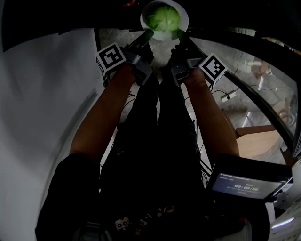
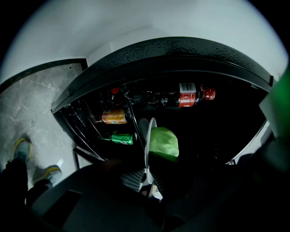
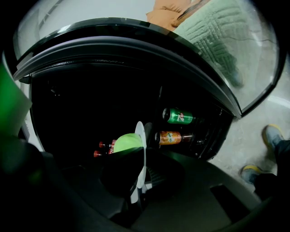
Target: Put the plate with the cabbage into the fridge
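A white plate with a pale green cabbage on it hangs in front of the open, dark fridge. My left gripper is shut on the plate's left rim and my right gripper is shut on its right rim. In the left gripper view the plate shows edge-on with the cabbage to its right. In the right gripper view the plate is also edge-on, with the cabbage on its left. The fridge interior behind is dark.
A green can and an orange can lie in the fridge's door rack, with a red-labelled cola bottle above. A marbled floor, a wooden stool and a dark screen device lie at the right. White wall stands at the left.
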Demonstrator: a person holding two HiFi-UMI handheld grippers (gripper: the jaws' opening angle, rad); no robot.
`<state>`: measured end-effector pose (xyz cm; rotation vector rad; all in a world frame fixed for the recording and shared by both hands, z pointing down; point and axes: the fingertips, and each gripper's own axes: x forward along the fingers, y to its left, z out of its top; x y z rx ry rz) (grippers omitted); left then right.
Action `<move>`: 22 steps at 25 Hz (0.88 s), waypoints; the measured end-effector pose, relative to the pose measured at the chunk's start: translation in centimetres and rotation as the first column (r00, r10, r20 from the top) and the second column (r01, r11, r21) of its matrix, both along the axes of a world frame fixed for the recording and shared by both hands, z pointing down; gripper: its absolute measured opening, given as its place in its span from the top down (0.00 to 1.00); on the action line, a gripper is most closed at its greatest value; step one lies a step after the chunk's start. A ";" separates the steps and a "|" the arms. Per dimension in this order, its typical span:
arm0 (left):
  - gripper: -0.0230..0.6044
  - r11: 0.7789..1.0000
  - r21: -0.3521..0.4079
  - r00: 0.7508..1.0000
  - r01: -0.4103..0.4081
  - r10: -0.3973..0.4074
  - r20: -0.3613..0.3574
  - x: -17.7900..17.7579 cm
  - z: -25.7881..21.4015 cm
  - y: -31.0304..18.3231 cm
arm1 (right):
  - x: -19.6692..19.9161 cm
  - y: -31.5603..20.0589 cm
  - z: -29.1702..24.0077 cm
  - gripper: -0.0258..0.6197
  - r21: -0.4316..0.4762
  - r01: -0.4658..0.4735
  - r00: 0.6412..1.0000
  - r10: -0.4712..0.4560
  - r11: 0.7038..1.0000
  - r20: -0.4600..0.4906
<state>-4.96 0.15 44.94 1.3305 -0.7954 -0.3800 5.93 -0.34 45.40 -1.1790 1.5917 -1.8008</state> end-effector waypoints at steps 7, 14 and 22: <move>0.94 1.000 -0.003 1.000 0.023 -0.023 -0.008 -0.3 -0.2 1.8 | 0.0 0.0 0.0 0.93 0.009 -0.012 1.000 0.011 1.000 0.010; 0.94 1.000 -0.019 1.000 0.002 -0.002 -0.012 1.0 0.1 3.1 | 0.1 0.0 0.1 0.93 0.013 -0.024 1.000 0.024 1.000 0.016; 0.94 1.000 -0.029 0.999 0.008 -0.009 -0.038 2.6 0.8 3.0 | 0.5 -0.1 0.8 0.93 0.023 -0.033 0.999 0.033 0.999 0.013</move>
